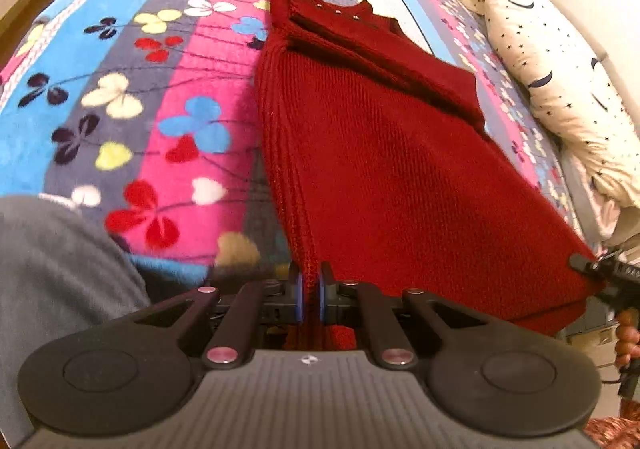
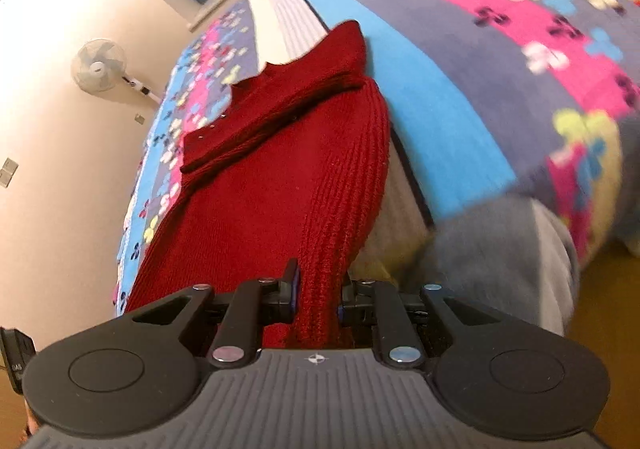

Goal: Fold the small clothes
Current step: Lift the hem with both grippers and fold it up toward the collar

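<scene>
In the left wrist view, the left gripper [image 1: 311,295] has its blue-padded fingers pressed together on the ribbed near hem of the red knitted sweater [image 1: 372,153], pinching it at the left corner. The sweater stretches away from the gripper across the flowered blanket [image 1: 160,89], its sleeves folded over the chest near the collar. A cream star-print pillow [image 1: 560,81] lies well to the right. At the far right edge, the right gripper [image 1: 592,269] touches the hem's other corner. In the right wrist view, the right gripper [image 2: 316,297] clamps a thick ribbed bunch of the same sweater [image 2: 272,177], lifted off the blanket [image 2: 500,49]. A standing fan [image 2: 99,65] shows beside the wall.
</scene>
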